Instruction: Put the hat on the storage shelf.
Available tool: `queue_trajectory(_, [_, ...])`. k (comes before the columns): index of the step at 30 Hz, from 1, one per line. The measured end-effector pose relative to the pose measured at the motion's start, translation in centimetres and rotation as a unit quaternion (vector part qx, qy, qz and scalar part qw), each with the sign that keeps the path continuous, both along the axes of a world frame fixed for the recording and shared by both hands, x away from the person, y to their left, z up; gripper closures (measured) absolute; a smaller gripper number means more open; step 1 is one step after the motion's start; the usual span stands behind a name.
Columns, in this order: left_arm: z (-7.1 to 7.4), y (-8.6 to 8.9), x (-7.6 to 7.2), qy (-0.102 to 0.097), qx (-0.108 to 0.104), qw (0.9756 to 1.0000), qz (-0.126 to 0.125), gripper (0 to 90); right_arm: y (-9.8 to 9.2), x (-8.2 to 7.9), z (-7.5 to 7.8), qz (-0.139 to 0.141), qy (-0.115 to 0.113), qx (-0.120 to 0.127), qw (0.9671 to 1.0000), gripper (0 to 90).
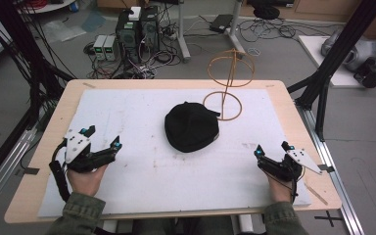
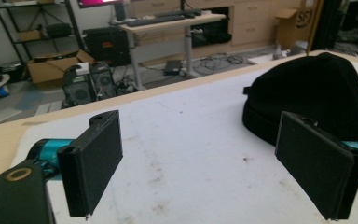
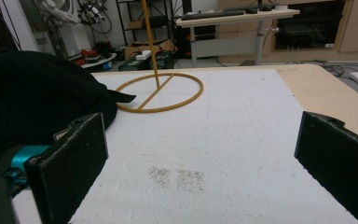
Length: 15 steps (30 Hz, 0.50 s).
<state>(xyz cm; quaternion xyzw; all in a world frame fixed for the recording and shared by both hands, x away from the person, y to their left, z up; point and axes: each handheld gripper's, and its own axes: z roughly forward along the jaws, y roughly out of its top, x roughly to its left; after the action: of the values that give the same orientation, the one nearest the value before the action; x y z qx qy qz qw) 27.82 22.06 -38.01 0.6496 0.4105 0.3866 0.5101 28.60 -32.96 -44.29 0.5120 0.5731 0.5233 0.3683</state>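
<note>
hat: black knit hat (image 1: 191, 127) lay slumped near the middle of the white mat (image 1: 127, 186), just in front of the wire stand (image 1: 230, 83); its far-right edge sat near the stand's base ring, contact could not be told.
stand: thin yellow-orange wire frame, flat ring on the mat with an upright post and a rounded hoop form on top; nothing hung on it.
left gripper: left gripper (image 1: 100, 142) rested low at the mat's left side, jaws spread wide, nothing between them; hat (image 2: 321, 93) was ahead and to the right in the left gripper view.
right gripper: right gripper (image 1: 272, 152) sat at the mat's right side, jaws spread wide, empty; hat (image 3: 32, 98) was at left in the right gripper view, stand ring (image 3: 158, 93) beyond it.
handling: judged light, soft, floppy; would sag and fold when lifted, not fragile, knit should grip well on the pads.
where to hold: judged best at the brim edge, one gripper per side, pinching the folded cuff so the opening stays spread.
risk: the wire stand looked light and could tip if bumped.
table: wooden table (image 1: 44, 147) under the mat.
</note>
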Motion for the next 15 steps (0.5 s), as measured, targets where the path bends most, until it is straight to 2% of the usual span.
queue_trajectory(1, [0.4,-0.8,0.6,0.001,0.008,0.9999,-0.006,15.3,0.0,0.0,0.0,0.000,0.000,0.000,1.0000,1.6])
queue_trajectory(4, [0.7,-1.5,1.1,0.003,0.014,0.9998,-0.012,15.5,-0.1,0.0,0.0,-0.001,-0.002,0.002,1.0000,1.6])
queue_trajectory(7, [1.0,-2.8,2.1,0.013,0.010,0.9996,-0.024,15.7,-0.1,0.0,0.1,-0.002,-0.003,0.005,1.0000,1.6])
queue_trajectory(10, [1.1,-3.3,2.7,0.017,0.013,0.9994,-0.028,15.7,-0.2,0.1,0.1,-0.002,-0.005,0.007,1.0000,1.5])
queue_trajectory(13, [1.3,-4.0,3.4,0.023,0.006,0.9992,-0.032,15.6,-0.2,0.1,0.1,-0.002,-0.004,0.012,0.9999,1.6])
queue_trajectory(15, [1.5,-4.5,3.8,0.035,-0.006,0.9986,-0.040,15.7,-0.2,0.1,0.2,-0.003,-0.003,0.010,0.9999,1.6])
